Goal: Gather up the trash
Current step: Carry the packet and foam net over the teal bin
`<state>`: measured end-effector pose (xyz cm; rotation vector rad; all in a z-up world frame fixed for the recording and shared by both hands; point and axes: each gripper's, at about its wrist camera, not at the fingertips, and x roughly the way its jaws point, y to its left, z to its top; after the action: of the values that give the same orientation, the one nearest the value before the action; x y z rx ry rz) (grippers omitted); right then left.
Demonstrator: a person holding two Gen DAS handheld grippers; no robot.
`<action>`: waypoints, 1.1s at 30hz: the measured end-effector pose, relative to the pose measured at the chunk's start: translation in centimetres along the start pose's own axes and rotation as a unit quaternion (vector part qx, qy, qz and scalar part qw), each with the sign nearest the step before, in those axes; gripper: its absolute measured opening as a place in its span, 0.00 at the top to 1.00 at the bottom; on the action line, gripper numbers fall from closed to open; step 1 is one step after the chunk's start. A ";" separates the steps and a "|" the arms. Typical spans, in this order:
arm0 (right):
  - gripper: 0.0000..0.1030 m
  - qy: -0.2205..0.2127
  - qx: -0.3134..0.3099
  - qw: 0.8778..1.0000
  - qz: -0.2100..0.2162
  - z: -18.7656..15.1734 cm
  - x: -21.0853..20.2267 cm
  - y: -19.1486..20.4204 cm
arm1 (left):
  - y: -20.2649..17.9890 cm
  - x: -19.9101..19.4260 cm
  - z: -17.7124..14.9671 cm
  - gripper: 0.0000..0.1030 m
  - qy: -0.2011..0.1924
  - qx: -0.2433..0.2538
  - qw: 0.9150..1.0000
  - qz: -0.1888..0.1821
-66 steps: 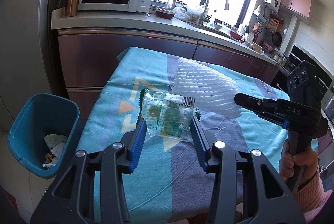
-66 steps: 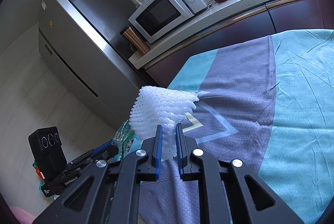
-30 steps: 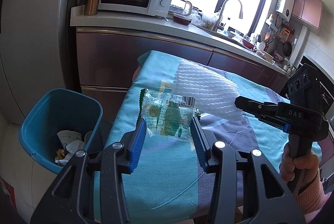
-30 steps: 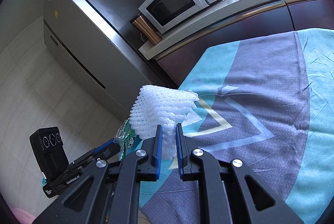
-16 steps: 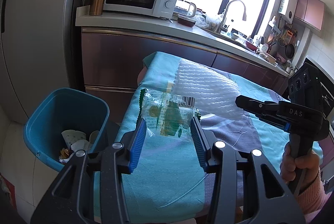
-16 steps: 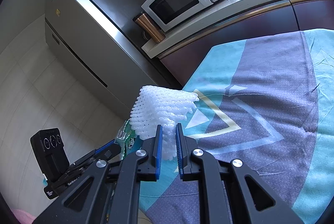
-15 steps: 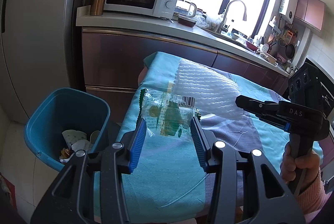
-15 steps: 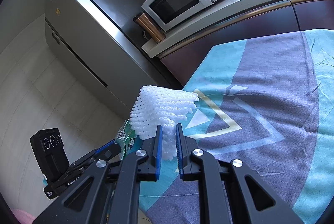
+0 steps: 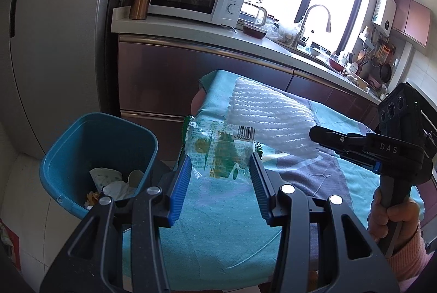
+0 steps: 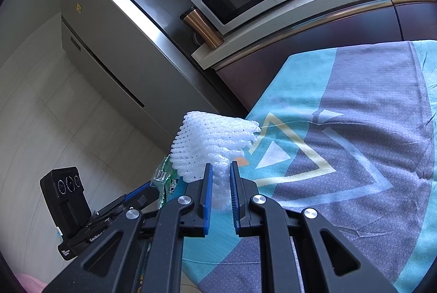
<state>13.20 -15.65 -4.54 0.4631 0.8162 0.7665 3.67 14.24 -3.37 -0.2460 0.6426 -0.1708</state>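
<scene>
**A:** Left wrist view first. The left gripper [image 9: 220,164] is closed partway on a crinkly clear plastic wrapper with green print and a barcode [image 9: 218,147], held in the air over the table's edge. Risks?

**B:** The wrapper is thin and slippery, and it bulges up between the blue pads rather than sitting flat. I'd judge it could slide out and land on the teal and grey patterned tablecloth [image 9: 218,233] or the floor. The open blue plastic bin [image 9: 98,145], already holding paper scraps, stands to the lower left, well apart from the wrapper. Let go too soon and the wrapper misses it.

**A:** And the other tool in that view?

**B:** The right gripper [image 9: 314,133] comes in from the right, carried by a hand in a pink sleeve [image 9: 390,216], pinching a white foam mesh sleeve [image 9: 267,118]. The foam hangs just above and beside the wrapper. They could snag on each other if both head for the bin together.

**A:** Right wrist view?

**B:** Here the right gripper [image 10: 220,178] stands narrow, clamped on one corner of the foam mesh sleeve [image 10: 213,140], which fans out forward over the tablecloth [image 10: 355,156]. It is light and held by only a small bite, so a quick swing might tear it free. The bin doesn't show here, so aiming from this view would be guesswork.
</scene>
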 end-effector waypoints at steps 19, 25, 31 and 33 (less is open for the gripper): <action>0.89 0.026 -0.018 0.999 0.010 0.3 2.7 1.7 | 3.1 -1.0 -0.1 0.57 -0.006 -0.022 0.999 0.022; 0.89 0.033 -0.022 0.999 0.012 0.4 3.6 2.2 | 3.8 -1.2 -0.1 0.57 -0.008 -0.026 0.999 0.027; 0.89 0.040 -0.027 0.999 0.014 0.5 4.6 2.8 | 4.5 -1.3 -0.1 0.57 -0.012 -0.031 0.999 0.034; 0.89 0.042 -0.030 0.999 0.015 0.6 4.9 3.1 | 4.8 -1.4 -0.1 0.57 -0.012 -0.033 0.999 0.035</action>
<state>14.51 -9.94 -4.53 0.3925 0.8646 0.8403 2.92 19.10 -3.94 -0.2877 0.6321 -0.0788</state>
